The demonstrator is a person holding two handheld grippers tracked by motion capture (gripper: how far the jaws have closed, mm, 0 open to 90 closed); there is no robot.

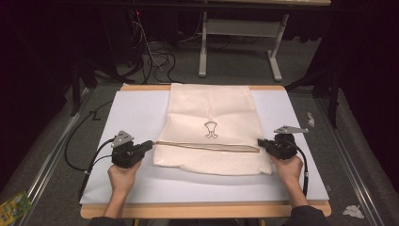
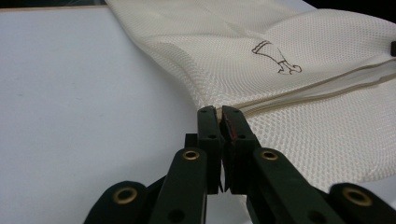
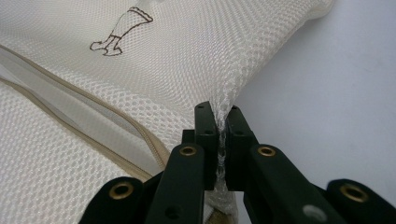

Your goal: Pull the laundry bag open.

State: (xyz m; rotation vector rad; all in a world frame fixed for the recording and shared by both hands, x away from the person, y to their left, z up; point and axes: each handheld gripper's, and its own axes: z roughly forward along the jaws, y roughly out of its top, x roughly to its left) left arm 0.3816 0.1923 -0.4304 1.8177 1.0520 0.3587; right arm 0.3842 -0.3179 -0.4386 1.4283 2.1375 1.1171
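Observation:
A cream mesh bag [image 1: 211, 117] lies flat on the white sheet [image 1: 136, 110], with a small dark emblem [image 1: 211, 129] and a tan zipper [image 1: 207, 146] running across it. My left gripper [image 1: 149, 144] is at the zipper line on the bag's left edge. In the left gripper view the jaws of the left gripper [image 2: 219, 111] are shut on the edge of the bag [image 2: 303, 60]. My right gripper [image 1: 259, 142] holds the opposite edge. Mesh from the bag [image 3: 187, 56] is pinched between the shut jaws of the right gripper [image 3: 220, 109].
The sheet covers a wooden table [image 1: 202, 210] with bare margins to the left, right and front of the bag. Behind the table stand a grey metal frame [image 1: 203, 52] and loose cables [image 1: 157, 59] on the floor. A green packet [image 1: 13, 206] and crumpled paper [image 1: 353, 212] lie on the floor.

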